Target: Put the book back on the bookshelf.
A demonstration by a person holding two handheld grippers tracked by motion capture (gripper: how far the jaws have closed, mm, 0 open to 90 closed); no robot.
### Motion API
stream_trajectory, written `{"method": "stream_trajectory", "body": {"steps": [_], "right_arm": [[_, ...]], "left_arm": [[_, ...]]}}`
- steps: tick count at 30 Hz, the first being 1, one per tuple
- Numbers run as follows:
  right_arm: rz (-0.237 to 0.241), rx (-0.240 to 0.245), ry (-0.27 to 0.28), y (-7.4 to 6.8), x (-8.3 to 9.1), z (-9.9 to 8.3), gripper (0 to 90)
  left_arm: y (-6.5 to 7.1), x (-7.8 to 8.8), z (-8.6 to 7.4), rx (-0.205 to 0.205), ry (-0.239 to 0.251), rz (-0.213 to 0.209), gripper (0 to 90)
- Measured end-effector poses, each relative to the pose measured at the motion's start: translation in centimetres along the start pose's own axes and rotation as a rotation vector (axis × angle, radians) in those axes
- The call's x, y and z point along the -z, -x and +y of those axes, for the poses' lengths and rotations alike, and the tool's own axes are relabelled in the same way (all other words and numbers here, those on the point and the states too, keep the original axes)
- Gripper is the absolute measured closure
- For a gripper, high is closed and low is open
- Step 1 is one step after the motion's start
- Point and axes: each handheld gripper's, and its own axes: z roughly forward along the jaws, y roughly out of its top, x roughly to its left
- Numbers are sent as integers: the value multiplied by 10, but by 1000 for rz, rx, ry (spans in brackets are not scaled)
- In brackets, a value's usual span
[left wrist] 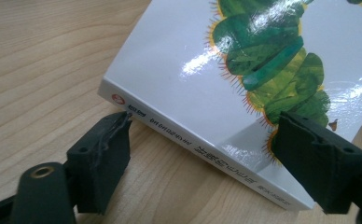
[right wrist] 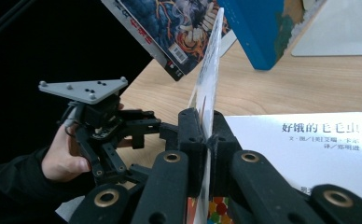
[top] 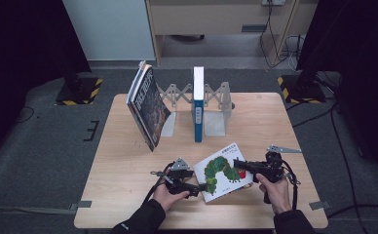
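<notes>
From above, a caterpillar book (top: 223,171) lies near the front of a pale wooden desk (top: 128,190). The right gripper (top: 238,164) has its jaws clamped on the book's lifted cover (right wrist: 210,70), seen edge-on in its own view. The left gripper (left wrist: 202,154) has its jaws wide apart at the book's spine corner. Behind, two books lean and stand against bookends (top: 216,114); grey carpet (top: 41,161) surrounds the desk.

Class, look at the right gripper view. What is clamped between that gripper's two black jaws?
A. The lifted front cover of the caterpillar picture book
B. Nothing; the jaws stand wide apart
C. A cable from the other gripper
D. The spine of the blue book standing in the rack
A: the right gripper is shut on the thin raised cover of the caterpillar picture book, with the title page lying open beside it.
</notes>
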Motion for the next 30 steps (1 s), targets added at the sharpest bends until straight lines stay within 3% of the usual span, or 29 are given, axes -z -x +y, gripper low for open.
{"method": "stream_trajectory", "body": {"steps": [6, 13, 18, 21, 23, 27, 30], "right_arm": [[14, 21, 14, -2, 2, 1, 878], [-11, 12, -9, 4, 2, 1, 873], [-65, 12, -44, 10, 2, -2, 839], [-132, 32, -104, 14, 0, -5, 773], [-152, 30, -118, 17, -2, -7, 743], [-222, 84, -162, 17, -7, -10, 659], [-246, 101, -175, 17, -9, -13, 611]], "left_arm": [[-1, -6, 0, 6, 12, -41, 111], [1, -15, 0, 26, 10, -71, 50], [0, -16, 0, 23, 15, -70, 68], [0, -15, 0, 28, 16, -66, 92], [-1, -15, 0, 29, 19, -62, 106], [-2, -14, -1, 35, 28, -55, 144], [-3, -14, -1, 39, 31, -56, 159]]}}
